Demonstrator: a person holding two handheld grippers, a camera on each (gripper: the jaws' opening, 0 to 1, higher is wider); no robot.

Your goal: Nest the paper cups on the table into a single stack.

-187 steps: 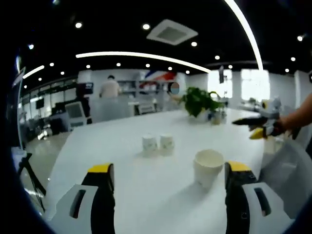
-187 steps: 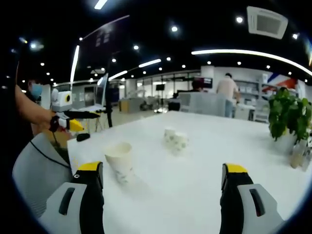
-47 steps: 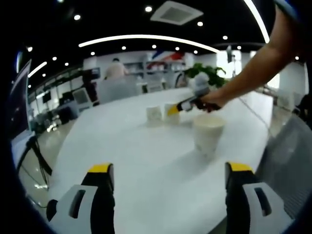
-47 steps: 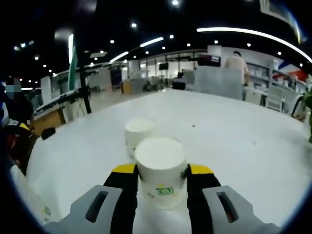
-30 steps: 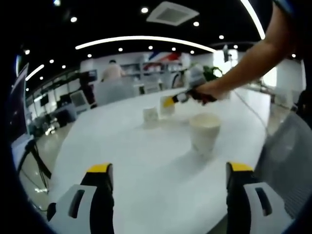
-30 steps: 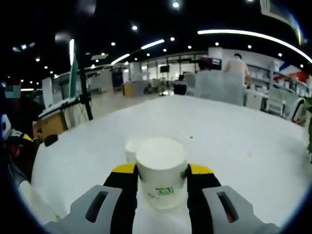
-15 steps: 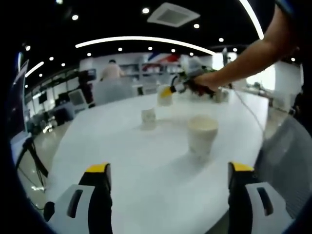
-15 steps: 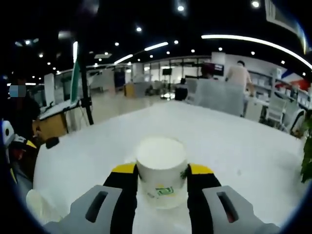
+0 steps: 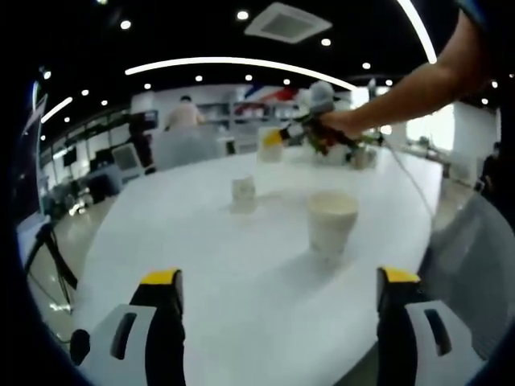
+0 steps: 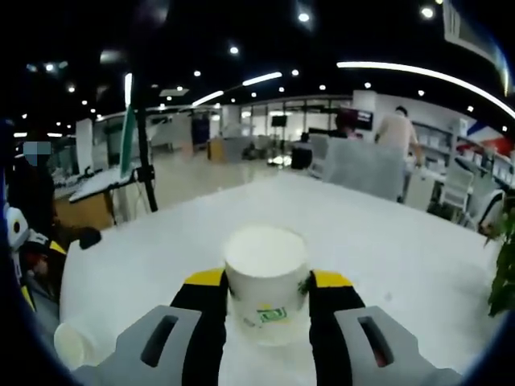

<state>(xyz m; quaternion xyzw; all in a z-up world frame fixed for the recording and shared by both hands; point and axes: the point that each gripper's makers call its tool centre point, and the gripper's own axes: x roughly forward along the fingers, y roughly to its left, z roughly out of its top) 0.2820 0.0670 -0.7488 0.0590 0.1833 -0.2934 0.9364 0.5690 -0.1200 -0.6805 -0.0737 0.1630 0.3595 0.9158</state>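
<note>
In the left gripper view, a wide white paper cup (image 9: pixel 331 222) stands upright on the white table (image 9: pixel 201 265), with a smaller cup (image 9: pixel 243 191) beyond it. My left gripper (image 9: pixel 279 280) is open and low over the near table edge, well short of both cups. My right gripper (image 9: pixel 291 135), in a person's hand, holds another small cup (image 9: pixel 271 145) in the air above the far side of the table. In the right gripper view, my right gripper (image 10: pixel 267 280) is shut on that white cup (image 10: pixel 266 265), which bears a green mark. The wide cup (image 10: pixel 68 344) shows far below at the lower left.
A person's bare arm (image 9: pixel 418 76) reaches in from the upper right. A grey chair back (image 9: pixel 475 265) stands at the table's right edge. A green plant (image 10: pixel 505 273) sits on the far side of the table (image 10: pixel 386 241). Desks and people are in the room behind.
My right gripper has lifted its small cup up and away from the other small cup, which has dropped out of the right gripper view. The left gripper has barely moved.
</note>
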